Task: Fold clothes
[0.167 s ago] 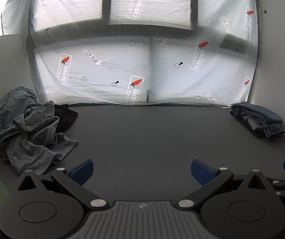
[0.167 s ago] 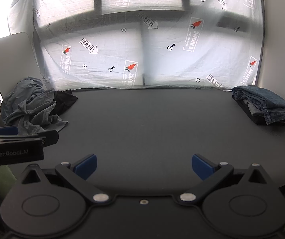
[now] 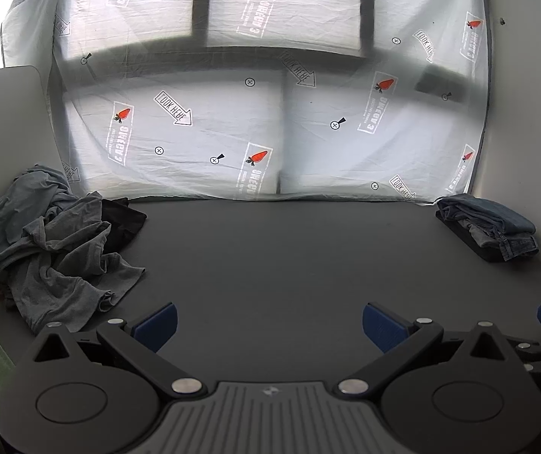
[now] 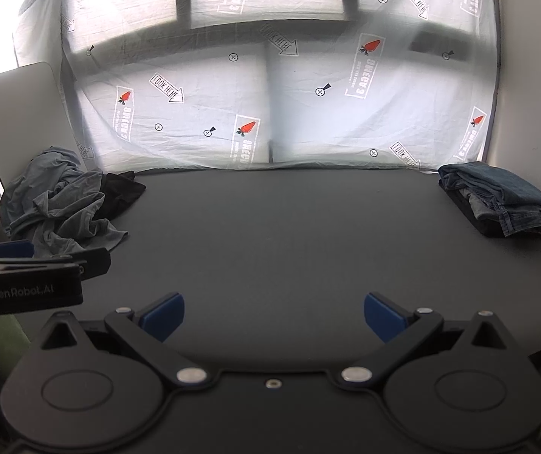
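Both grippers, left (image 3: 268,323) and right (image 4: 274,316), hover spread wide and empty over the bare dark counter (image 3: 289,257), so the left should reach for the crumpled grey shirt pile (image 3: 55,249) at far left (folded denim jeans (image 3: 491,227) lie far right), pinching one hem.

Crumpled clothes (image 3: 55,242) on table (image 3: 289,257) far-left, folded stack (image 3: 489,227) far-right, printed sheet (image 3: 232,113) behind both.
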Available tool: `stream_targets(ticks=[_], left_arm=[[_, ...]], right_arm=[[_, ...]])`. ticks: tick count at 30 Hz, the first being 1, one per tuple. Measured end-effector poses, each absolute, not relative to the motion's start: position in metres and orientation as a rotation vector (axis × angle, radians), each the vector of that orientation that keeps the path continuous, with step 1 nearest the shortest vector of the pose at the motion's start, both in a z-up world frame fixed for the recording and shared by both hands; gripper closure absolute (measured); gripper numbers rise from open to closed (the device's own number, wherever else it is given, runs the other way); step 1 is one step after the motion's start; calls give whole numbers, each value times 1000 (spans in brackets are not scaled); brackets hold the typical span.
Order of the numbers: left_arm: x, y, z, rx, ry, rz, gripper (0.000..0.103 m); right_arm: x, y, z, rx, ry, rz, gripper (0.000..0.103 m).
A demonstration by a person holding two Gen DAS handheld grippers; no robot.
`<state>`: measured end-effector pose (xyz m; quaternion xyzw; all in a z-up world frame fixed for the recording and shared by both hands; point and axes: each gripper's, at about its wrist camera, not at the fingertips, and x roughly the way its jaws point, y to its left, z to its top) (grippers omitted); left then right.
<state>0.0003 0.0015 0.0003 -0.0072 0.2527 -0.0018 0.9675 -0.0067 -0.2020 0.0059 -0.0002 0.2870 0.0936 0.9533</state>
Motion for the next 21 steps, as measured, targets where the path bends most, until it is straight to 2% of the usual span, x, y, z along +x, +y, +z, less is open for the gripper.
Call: stream_targets(ticks=[21], left_arm=[[-1, -14, 3, -5, 503, 13, 0]], right_arm=[[-7, -211, 10, 8, 574, 181, 0]])
